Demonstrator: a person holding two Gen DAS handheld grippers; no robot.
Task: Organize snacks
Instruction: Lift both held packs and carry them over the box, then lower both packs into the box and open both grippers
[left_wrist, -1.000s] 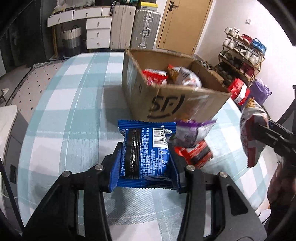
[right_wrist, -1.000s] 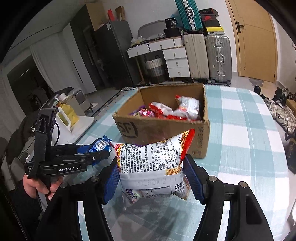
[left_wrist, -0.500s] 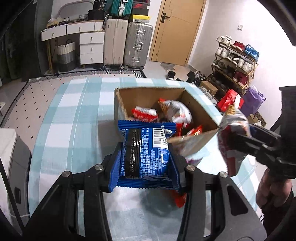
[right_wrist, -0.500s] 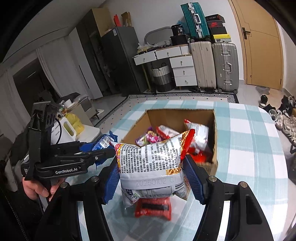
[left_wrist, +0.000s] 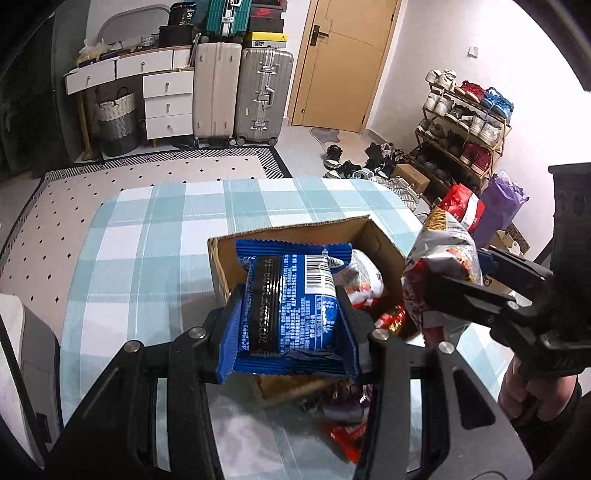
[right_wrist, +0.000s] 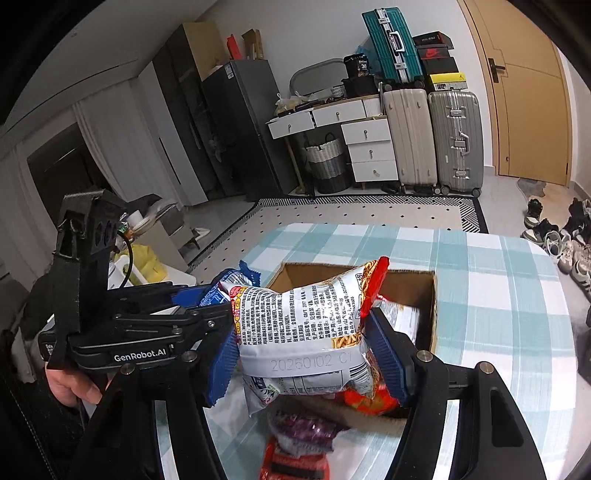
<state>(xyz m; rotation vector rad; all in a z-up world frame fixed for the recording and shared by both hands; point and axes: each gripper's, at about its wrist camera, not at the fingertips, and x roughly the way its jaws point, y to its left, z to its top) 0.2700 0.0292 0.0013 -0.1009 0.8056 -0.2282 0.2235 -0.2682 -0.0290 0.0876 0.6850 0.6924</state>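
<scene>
My left gripper (left_wrist: 291, 325) is shut on a blue snack packet (left_wrist: 291, 302), held above the near-left part of an open cardboard box (left_wrist: 288, 229). My right gripper (right_wrist: 306, 350) is shut on a white noodle-snack bag with a red edge (right_wrist: 303, 328), also above the box (right_wrist: 433, 306). In the left wrist view that bag (left_wrist: 439, 258) hangs over the box's right wall. From the right wrist camera, the left gripper (right_wrist: 207, 310) and its blue packet (right_wrist: 229, 280) sit just to the left. Several packets lie inside the box.
The box stands on a table with a blue-and-white checked cloth (left_wrist: 147, 240). A purple packet (right_wrist: 303, 428) and a red packet (right_wrist: 291, 461) lie on the table before the box. Suitcases (left_wrist: 240, 92), drawers and a shoe rack (left_wrist: 465, 122) stand beyond.
Both grippers have risen and moved forward with their packets, from in front of the box to above its opening. Neither grip has changed.
</scene>
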